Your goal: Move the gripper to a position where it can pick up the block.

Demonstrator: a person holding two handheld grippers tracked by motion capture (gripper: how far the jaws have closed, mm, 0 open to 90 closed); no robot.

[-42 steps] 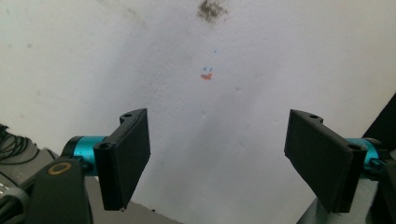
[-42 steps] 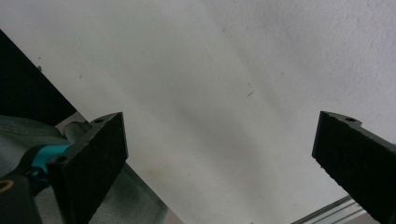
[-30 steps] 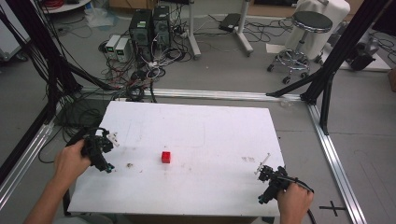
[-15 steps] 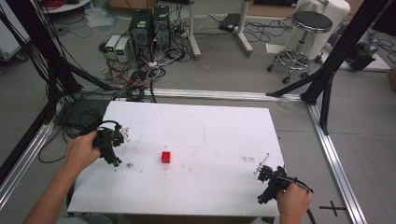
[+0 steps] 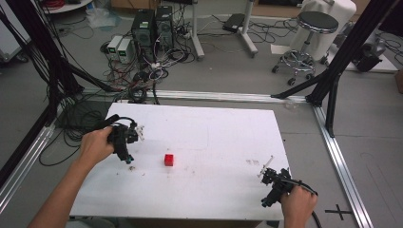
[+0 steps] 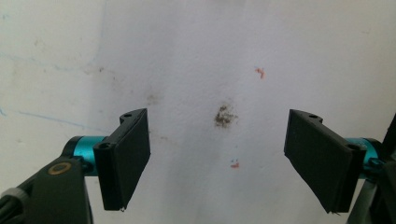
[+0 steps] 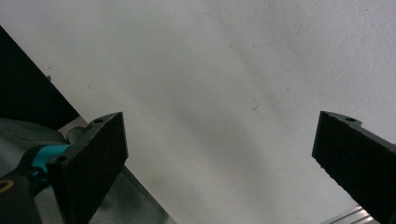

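My left gripper (image 5: pixel 127 153), flat black jaws spread wide and empty, hangs over a brown smudge (image 6: pixel 224 115) on the matte white table (image 5: pixel 214 142), small red cube (image 5: pixel 168 159) mid-table, my right gripper (image 5: pixel 269 183) with ribbed pads likewise gaping, empty.

Matt white tabletop (image 5: pixel 209 142), faintly rough and smudged with brownish stains. The left claw (image 6: pixel 219 163) carries smooth matt black plastic pads on glossy teal metal stubs; the right claw (image 7: pixel 219 163) shows finely textured black pads.
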